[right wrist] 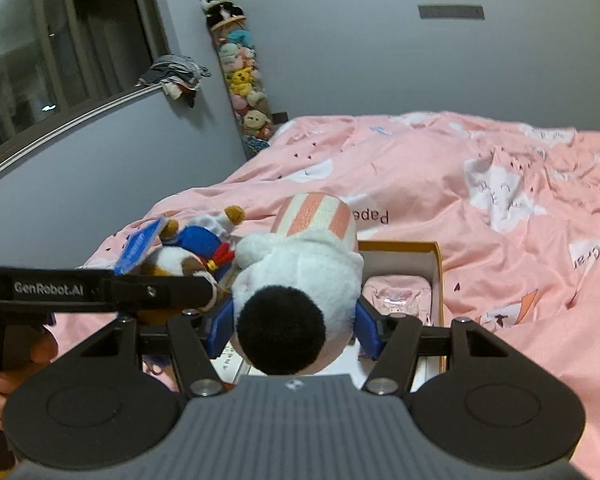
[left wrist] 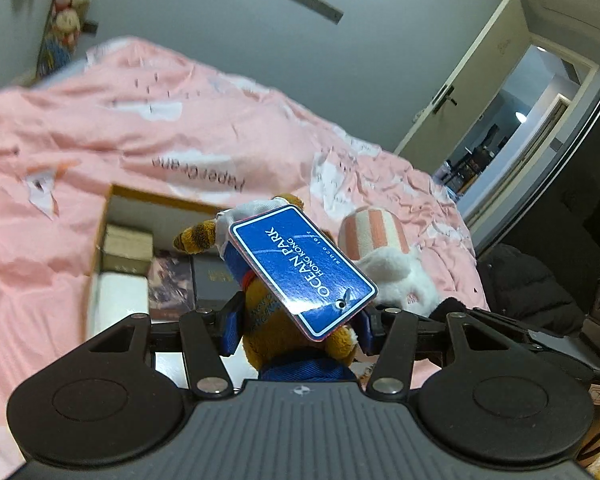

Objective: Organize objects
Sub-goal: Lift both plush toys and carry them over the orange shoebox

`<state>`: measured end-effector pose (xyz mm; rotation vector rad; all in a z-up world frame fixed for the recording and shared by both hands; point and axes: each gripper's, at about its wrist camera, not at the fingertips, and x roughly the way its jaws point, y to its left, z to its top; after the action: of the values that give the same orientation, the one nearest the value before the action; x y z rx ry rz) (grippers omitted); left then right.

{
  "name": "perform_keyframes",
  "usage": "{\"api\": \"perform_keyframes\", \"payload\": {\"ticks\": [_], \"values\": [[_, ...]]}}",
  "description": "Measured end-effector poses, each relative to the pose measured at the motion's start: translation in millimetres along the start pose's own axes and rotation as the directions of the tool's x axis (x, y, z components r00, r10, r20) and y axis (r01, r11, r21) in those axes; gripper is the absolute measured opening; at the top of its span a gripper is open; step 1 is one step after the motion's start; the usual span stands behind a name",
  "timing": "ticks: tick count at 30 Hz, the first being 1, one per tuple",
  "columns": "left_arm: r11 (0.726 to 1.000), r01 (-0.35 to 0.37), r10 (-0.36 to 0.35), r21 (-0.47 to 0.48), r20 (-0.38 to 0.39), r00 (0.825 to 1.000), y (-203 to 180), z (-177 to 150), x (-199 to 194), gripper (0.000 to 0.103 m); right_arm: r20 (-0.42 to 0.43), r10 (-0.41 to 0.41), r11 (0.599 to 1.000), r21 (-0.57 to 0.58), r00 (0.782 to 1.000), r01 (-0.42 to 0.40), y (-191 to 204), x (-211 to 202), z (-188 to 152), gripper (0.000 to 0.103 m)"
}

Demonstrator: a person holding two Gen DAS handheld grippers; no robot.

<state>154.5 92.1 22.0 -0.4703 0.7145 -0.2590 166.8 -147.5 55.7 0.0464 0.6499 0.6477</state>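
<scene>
Left gripper (left wrist: 298, 326): blue pads pinching brown plush w/ blue outfit (left wrist: 284, 332), held above box; blue "Ocean Park" tag (left wrist: 300, 270) lying over the toy.
Right gripper (right wrist: 296, 330): pads clamped on white plush (right wrist: 300, 280) w/ black pom-pom and pink-striped hat, held just beside the brown toy, over box.
Cardboard box (right wrist: 436, 276): open, on pink duvet (right wrist: 460, 184); smaller boxes and packets inside.
Background: hanging column of soft toys (right wrist: 240, 76) on grey wall.
</scene>
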Motion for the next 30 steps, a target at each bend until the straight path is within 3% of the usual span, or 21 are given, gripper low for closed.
{"api": "perform_keyframes", "payload": {"ticks": [12,19,24,27,30], "values": [[0.996,-0.018,0.003,-0.083,-0.176,0.984,36,-11,65,0.061,-0.173,0.024,0.994,0.113,0.985,-0.004,-33,67,-16,0.063],[0.989,0.029,-0.06,-0.147,-0.214,0.975,55,-11,79,0.061,-0.275,0.033,0.989,0.147,0.961,0.008,-48,94,-30,0.063],[0.988,-0.018,-0.02,-0.156,-0.242,0.97,62,-13,94,0.061,-0.303,0.051,0.986,0.168,0.951,0.001,-55,104,-34,0.063],[0.99,-0.077,0.043,-0.118,-0.264,0.964,63,-14,100,0.061,-0.324,0.076,0.984,0.179,0.943,-0.018,-57,111,-35,0.063],[0.99,-0.081,0.046,-0.112,-0.285,0.957,68,-15,104,0.061,-0.356,0.115,0.982,0.18,0.927,-0.053,-55,120,-37,0.063]]}}
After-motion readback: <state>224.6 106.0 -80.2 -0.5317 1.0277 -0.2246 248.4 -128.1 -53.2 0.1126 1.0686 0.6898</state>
